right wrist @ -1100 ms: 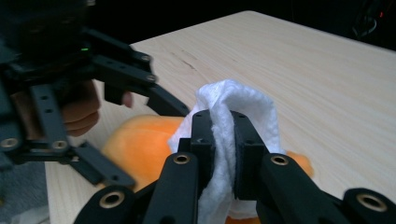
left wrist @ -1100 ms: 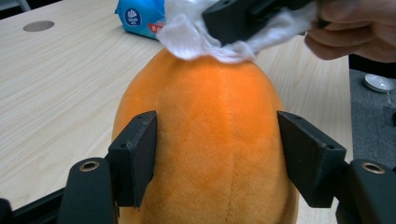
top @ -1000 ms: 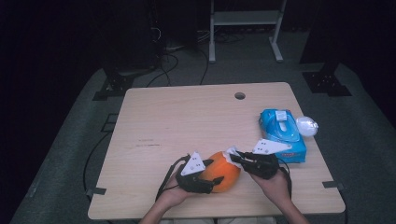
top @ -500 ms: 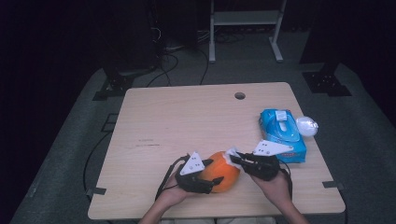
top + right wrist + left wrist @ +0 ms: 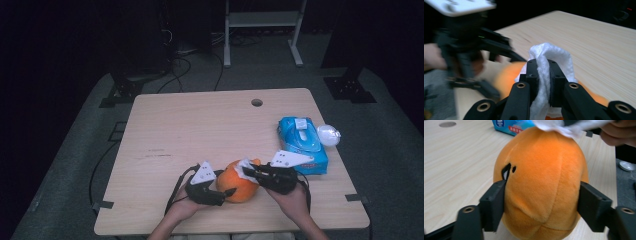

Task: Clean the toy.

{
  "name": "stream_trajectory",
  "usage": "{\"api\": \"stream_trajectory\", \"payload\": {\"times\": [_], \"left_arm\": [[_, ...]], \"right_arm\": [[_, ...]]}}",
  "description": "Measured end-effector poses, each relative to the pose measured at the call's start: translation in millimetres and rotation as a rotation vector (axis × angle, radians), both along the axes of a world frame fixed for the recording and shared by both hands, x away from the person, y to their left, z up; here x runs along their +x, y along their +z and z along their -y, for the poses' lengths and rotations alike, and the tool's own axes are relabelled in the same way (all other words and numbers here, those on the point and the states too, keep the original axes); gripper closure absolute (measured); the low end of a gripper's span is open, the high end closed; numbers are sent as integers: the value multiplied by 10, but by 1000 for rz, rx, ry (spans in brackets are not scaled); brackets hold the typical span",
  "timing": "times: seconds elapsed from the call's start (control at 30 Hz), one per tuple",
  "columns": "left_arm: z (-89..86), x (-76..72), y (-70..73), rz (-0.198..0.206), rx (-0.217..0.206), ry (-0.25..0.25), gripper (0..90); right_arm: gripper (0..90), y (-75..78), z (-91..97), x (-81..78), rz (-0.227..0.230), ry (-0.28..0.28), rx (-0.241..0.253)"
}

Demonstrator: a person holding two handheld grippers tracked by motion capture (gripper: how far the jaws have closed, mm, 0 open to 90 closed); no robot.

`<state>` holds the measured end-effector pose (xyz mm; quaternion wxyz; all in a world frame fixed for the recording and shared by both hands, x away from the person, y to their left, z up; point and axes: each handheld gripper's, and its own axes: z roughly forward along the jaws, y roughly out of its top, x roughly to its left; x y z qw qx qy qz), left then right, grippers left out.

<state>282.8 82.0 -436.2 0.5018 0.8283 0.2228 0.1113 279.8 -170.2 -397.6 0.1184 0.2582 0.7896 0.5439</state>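
High view showed wiping underway: left gripper [image 5: 226, 192], jaws just closing, clamped the plush [image 5: 240, 181] while right gripper [image 5: 248, 171], at two o'clock, rubbed a pinched wipe [image 5: 245, 166] on top.

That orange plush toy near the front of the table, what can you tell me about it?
The orange plush toy is round, fuzzy and seamed, with a small black-and-white stitched mark on one side. It sits on the wooden table near the front edge. The left gripper squeezes its sides, and a white wipe, pinched in the right gripper, rests on its top.
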Motion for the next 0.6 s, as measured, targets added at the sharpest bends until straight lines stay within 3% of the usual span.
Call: {"api": "stream_trajectory", "payload": {"times": [0.07, 0.23, 0.3, 0.37, 0.47, 0.53, 0.57, 0.6], "left_arm": [[-24, -5, 35, -2, -22, 6, 374], [-52, -24, 150, 14, -73, 22, 404], [-51, -31, 195, 22, -78, 25, 407], [-40, -41, 216, 36, -79, 20, 408], [-66, -57, 237, 34, -96, 4, 407], [-81, -63, 243, 38, -95, 2, 404], [-84, -58, 233, 35, -107, -8, 390], [-84, -46, 222, 14, -120, -9, 352]], "right_arm": [[803, 5, -42, -20, 31, -4, -37], [803, -17, 153, 94, -16, -87, -5], [802, 31, 120, 37, 3, -68, 3], [802, 103, 22, -42, 13, -9, 43], [804, 147, -117, -117, 56, 13, -3], [803, 105, -76, -69, 36, -3, -2], [803, 64, -48, -33, 30, -29, -25], [803, 8, -11, 8, 12, -43, -34]]}}
